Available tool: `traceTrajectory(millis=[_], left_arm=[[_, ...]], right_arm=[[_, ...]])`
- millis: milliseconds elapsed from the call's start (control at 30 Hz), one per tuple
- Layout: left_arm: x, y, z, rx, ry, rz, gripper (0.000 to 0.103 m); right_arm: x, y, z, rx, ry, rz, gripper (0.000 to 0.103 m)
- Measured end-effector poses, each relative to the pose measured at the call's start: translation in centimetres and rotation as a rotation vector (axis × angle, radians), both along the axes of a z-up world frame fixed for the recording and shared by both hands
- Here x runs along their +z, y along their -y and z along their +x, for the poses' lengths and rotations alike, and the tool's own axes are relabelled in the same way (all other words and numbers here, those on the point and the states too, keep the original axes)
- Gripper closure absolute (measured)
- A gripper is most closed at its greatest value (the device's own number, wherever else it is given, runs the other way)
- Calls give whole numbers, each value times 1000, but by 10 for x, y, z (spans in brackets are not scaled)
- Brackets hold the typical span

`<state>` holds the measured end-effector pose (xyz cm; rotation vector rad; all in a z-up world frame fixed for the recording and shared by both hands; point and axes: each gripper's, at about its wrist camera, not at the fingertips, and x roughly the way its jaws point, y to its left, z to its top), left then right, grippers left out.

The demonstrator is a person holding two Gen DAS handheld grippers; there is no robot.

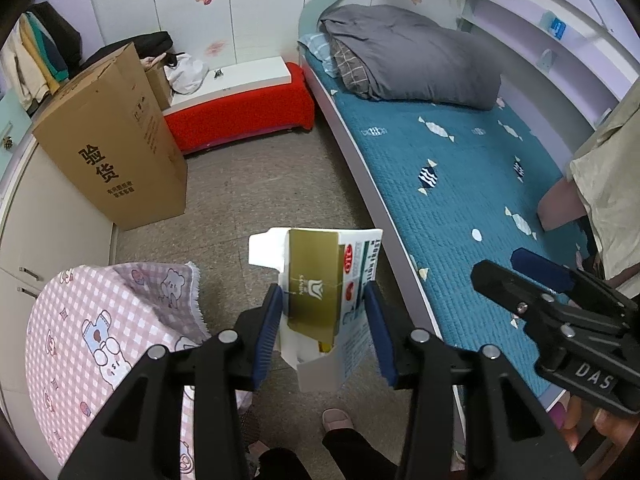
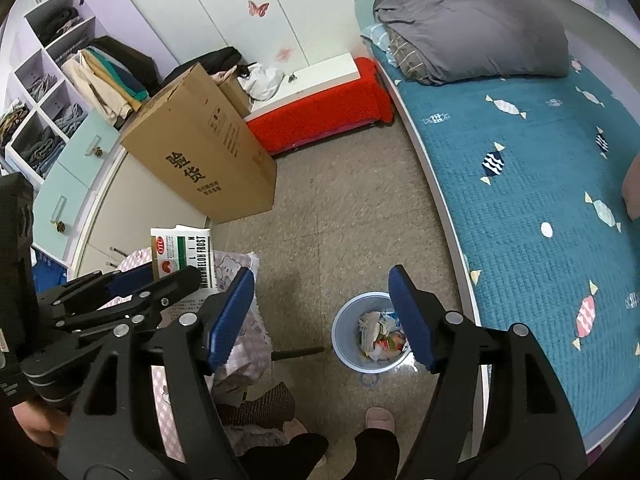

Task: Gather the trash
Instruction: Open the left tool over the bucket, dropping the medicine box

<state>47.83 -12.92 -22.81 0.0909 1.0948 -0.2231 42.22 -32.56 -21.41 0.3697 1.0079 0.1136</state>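
The jaws of the left gripper [image 1: 324,320] are clenched on a flattened medicine carton [image 1: 324,288], its gold and white panels standing upright between the blue pads so it can be carried without unfolding further; to the left of those jaws sits a pink checked cloth [image 1: 108,328], and beyond them a tall cardboard box [image 1: 116,148] stands on the floor; to their right runs the bed [image 1: 460,184] with its teal quilt. The jaws of the right gripper [image 2: 324,316] stand released with nothing between them, probably free to tidy or steady what comes next; in its view the held carton [image 2: 182,254] is to the left of those jaws, and the wastebasket [image 2: 344,320], already holding scraps, sits on the floor just below and between them, likely the carton's destination.
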Motion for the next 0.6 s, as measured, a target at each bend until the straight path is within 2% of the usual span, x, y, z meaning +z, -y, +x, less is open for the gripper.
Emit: traceTrajectory(millis=[33, 67, 100, 133, 367, 600], left_arm=[[0, 1, 0, -2, -4, -5, 59], [-1, 2, 1, -3, -11, -10, 50], [-2, 3, 1, -3, -14, -11, 34], [-2, 4, 0, 3, -9, -7, 30], [-1, 3, -12, 29, -3, -5, 28], [17, -27, -39, 104, 33, -1, 24]], right_arm=[[1, 3, -1, -7, 4, 1, 34], [1, 5, -2, -9, 6, 3, 34], [1, 7, -3, -13, 7, 4, 34], [1, 8, -3, -16, 7, 4, 34], [2, 6, -9, -1, 1, -13, 33], [8, -21, -25, 56, 21, -24, 33]])
